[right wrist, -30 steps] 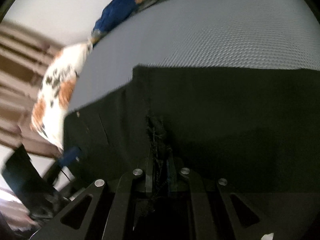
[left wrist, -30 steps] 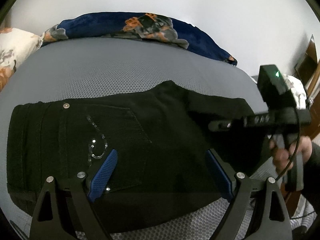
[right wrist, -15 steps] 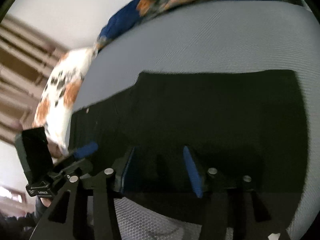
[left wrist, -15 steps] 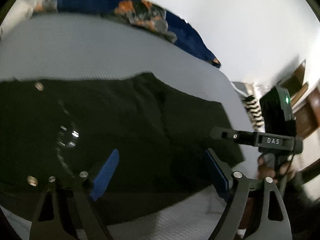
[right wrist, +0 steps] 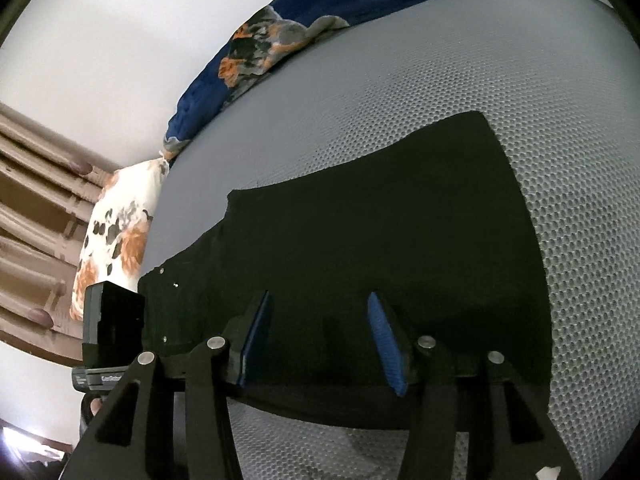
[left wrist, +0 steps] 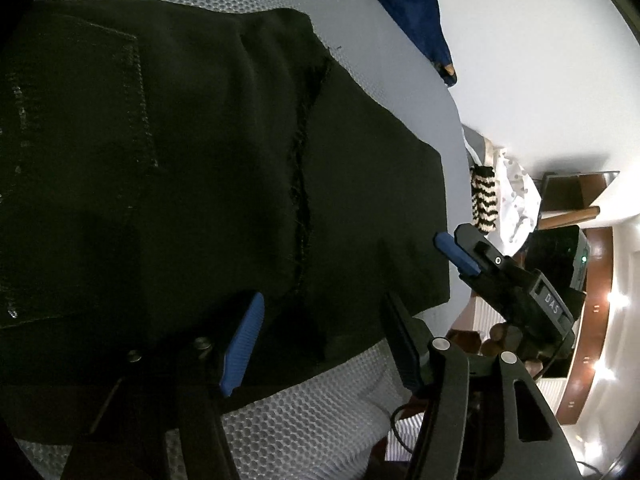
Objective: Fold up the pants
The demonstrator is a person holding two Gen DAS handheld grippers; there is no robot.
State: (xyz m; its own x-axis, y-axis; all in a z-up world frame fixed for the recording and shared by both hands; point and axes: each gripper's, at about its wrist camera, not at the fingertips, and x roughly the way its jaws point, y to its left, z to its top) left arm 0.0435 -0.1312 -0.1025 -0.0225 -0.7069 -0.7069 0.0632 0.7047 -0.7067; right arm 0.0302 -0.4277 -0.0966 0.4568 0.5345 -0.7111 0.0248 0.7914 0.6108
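Grey mesh bed [right wrist: 460, 80] fills most of both views. Black pants [left wrist: 180, 160] lie flat on it, folded over w/ a frayed hem edge [left wrist: 304, 168] running down the top layer; back pocket stitching shows far left in the left view. From the right view the pants [right wrist: 380, 220] spread wide, near edge just past my fingers.

Blue floral blanket [right wrist: 280, 40] bunched along the far side of the bed, white/orange pillow [right wrist: 116, 232] at its end.

My left gripper [left wrist: 324, 344] points down over the near edge of the pants, right by the frayed hem. Its jaws have just been closing but are still spread, blue pads [left wrist: 242, 344] not pressing; can't tell if cloth sits btwn them or just below.

My right gripper [right wrist: 320, 340] hovers over the near hem, fingers spread, nothing pinched. In the left view it [left wrist: 456, 252] sits just off the pants' right edge, my hand [left wrist: 500, 336] on the handle.
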